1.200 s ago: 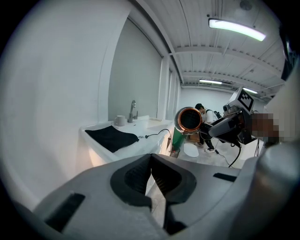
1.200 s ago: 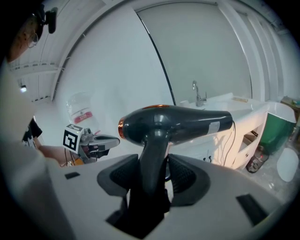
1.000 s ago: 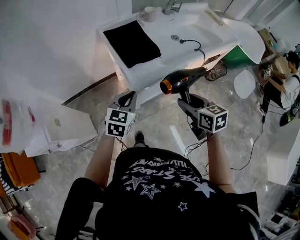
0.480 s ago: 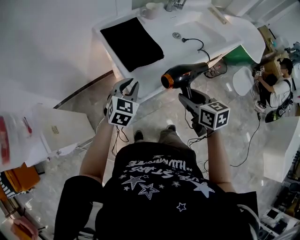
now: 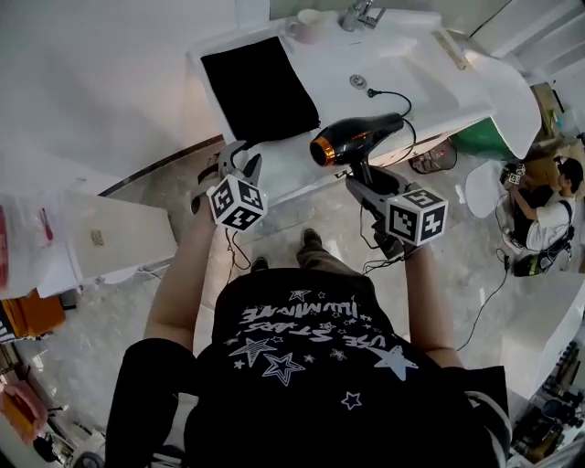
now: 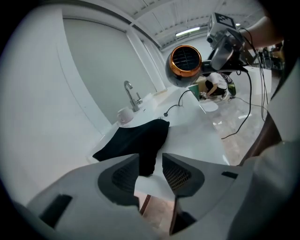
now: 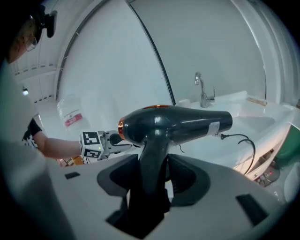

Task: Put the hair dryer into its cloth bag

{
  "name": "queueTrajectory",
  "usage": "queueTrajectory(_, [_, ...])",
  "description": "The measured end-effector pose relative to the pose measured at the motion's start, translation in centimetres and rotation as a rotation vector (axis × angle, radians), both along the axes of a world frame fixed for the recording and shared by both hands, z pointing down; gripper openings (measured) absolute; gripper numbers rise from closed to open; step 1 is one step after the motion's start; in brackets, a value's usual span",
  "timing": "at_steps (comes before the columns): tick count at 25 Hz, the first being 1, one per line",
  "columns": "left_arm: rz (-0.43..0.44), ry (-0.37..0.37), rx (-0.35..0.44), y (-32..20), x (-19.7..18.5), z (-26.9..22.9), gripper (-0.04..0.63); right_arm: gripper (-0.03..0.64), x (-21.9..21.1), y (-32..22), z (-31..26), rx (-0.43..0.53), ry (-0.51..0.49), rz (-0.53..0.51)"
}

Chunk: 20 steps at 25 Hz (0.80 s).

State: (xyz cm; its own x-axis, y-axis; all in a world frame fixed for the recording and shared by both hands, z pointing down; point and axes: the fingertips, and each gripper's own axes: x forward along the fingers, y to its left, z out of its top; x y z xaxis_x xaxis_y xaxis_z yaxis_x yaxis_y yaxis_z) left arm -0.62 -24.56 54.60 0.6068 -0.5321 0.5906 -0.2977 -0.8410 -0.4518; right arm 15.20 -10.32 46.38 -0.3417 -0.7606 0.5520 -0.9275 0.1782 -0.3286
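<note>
The black hair dryer with an orange ring at its nozzle hangs over the counter's front edge, upright on its handle. My right gripper is shut on that handle; the barrel lies across above the jaws. The black cloth bag lies flat on the white counter. My left gripper is at the counter's front edge just below the bag. Its jaws have just been opening and stand open with nothing between them, the bag's near edge right ahead.
A sink basin with a faucet and a white cup sits behind the bag. A black cord with a plug trails over the basin's rim. A white cabinet stands at left; a person crouches at far right.
Both grippers have moved forward to the counter. The left gripper has rolled and its jaws have gone from shut to open. The hair dryer came along in the right gripper.
</note>
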Motion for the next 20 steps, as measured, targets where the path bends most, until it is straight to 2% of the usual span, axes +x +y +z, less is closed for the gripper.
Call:
queueTrajectory(6, [-0.028,-0.134,0.093,-1.6,1.0,1.5,0.176,0.204,2.5,-1.9,0.9,-0.011,-0.015,-0.081])
queueTrajectory(12, [-0.086,-0.220,0.132,-3.0,1.4,3.2,0.175,0.204,4.0,-3.5,1.9,-0.025,-0.030,-0.152])
queueTrajectory(14, [-0.107,-0.247,0.172,-3.4,1.4,3.0,0.148,0.204,4.5,-3.9,2.1,-0.020,-0.033,-0.161])
queueTrajectory(17, [-0.138,-0.258,0.243,-3.9,1.4,2.2,0.064,0.204,5.2,-4.4,2.2,-0.016,-0.043,-0.171])
queueTrajectory(20, [-0.159,-0.244,0.246,-4.0,1.6,1.6,0.040,0.204,5.7,-4.4,2.3,-0.020,-0.041,-0.192])
